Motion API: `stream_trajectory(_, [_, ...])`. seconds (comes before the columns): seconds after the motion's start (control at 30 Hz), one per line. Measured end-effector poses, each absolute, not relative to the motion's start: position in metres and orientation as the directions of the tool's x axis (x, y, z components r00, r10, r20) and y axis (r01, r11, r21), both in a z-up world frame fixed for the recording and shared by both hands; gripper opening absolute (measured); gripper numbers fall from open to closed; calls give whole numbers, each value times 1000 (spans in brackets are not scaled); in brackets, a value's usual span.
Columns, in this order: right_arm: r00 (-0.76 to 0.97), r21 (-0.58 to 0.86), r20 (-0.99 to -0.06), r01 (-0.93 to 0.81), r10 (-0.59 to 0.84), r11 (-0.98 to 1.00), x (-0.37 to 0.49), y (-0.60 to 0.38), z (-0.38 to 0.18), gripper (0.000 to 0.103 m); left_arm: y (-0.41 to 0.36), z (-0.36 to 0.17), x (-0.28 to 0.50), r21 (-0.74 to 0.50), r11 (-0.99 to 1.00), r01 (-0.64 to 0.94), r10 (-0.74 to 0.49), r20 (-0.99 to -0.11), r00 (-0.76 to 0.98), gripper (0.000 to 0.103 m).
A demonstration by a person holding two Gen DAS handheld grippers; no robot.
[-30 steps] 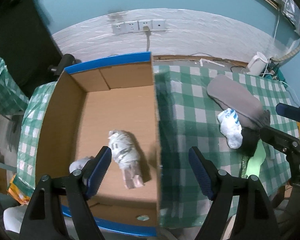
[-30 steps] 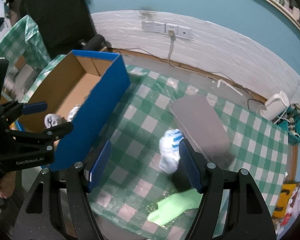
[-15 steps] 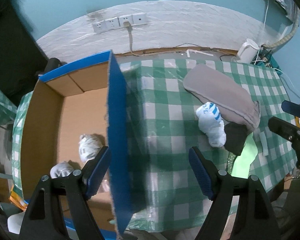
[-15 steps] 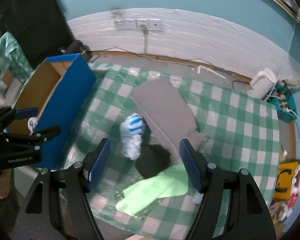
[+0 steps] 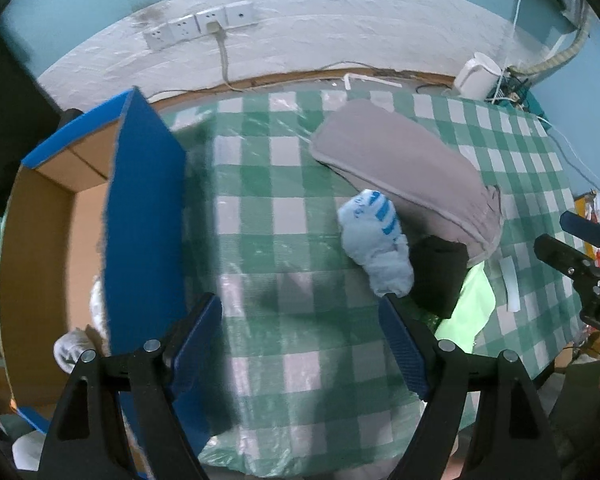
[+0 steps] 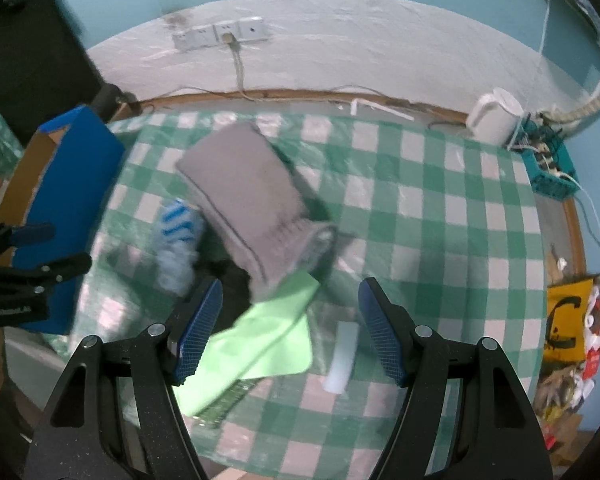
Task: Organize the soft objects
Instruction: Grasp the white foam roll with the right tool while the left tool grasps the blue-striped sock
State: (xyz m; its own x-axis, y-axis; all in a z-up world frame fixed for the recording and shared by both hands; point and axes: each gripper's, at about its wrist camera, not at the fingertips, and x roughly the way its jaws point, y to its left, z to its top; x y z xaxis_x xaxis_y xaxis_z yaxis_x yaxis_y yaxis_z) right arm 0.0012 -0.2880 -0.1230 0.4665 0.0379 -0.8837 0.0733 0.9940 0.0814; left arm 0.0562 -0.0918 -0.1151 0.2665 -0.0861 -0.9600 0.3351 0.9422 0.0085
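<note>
In the left wrist view the left tongs [image 5: 300, 340] stand wide apart at the bottom of the frame with only the checked cloth of the counter [image 5: 260, 208] between the fingers, gripping nothing. The box [image 5: 140, 216], blue outside and brown inside, fills the left of that frame, and a pale bundle [image 5: 70, 350] shows at its lower left, partly hidden by the box wall. At centre right lies a white sock [image 5: 374, 240] with blue stripes, touching a grey cloth [image 5: 404, 168] above it and a black item [image 5: 440, 276] to its right; a green cloth [image 5: 470, 304] peeks out beyond. In the right wrist view the right tongs [image 6: 290, 328] are likewise spread and hold nothing, poised over the green cloth in the lower middle, with the grey cloth just above and the sock blurred at centre left. A white strip [image 6: 342, 358] lies near the right finger.
</note>
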Motion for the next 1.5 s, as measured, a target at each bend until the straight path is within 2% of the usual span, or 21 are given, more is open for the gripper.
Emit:
stream_trajectory(0.3, [400,60,-917,142,-2,988,-6,-314,-156,71,-117,-138,65,27,927,373,-65,-971,232,82])
stream_trajectory(0.57, [338,46,-941,162,-11,986,-8,-322,-185,71,-127,-159,77,-15,934,357,-85,-980,181,82])
stream_trajectory(0.7, [319,57,-948,164,1,985,-10,-324,-196,71,-133,-165,82,-31,939,342,-94,-981,170,88])
stream_trajectory(0.93, [299,43,-954,169,-10,985,-12,-327,-211,70,-146,-170,93,-41,945,325,-101,-980,172,88])
stream_trajectory(1.1, [282,38,-959,169,-11,985,-13,-328,-221,53,-150,-175,102,-59,950,306,-112,-981,159,88])
stream_trajectory(1.17, [283,26,-959,155,-19,988,-13,-327,-224,51,-153,-178,104,-56,951,303,-108,-982,156,88])
stream_trajectory(1.27, [287,-5,-957,134,-44,991,-13,-322,-224,43,-154,-185,108,-47,954,295,-94,-984,148,88])
stream_trajectory(1.4, [299,-9,-953,96,-38,995,-13,-315,-222,16,-153,-195,112,-71,960,271,-108,-987,123,87])
stream_trajectory(1.47, [301,-18,-953,83,-42,996,-17,-310,-223,16,-152,-197,112,-80,961,263,-116,-985,125,80])
stream_trajectory(1.5, [300,-14,-953,81,-38,997,-17,-310,-222,15,-152,-196,111,-88,961,263,-126,-983,131,71])
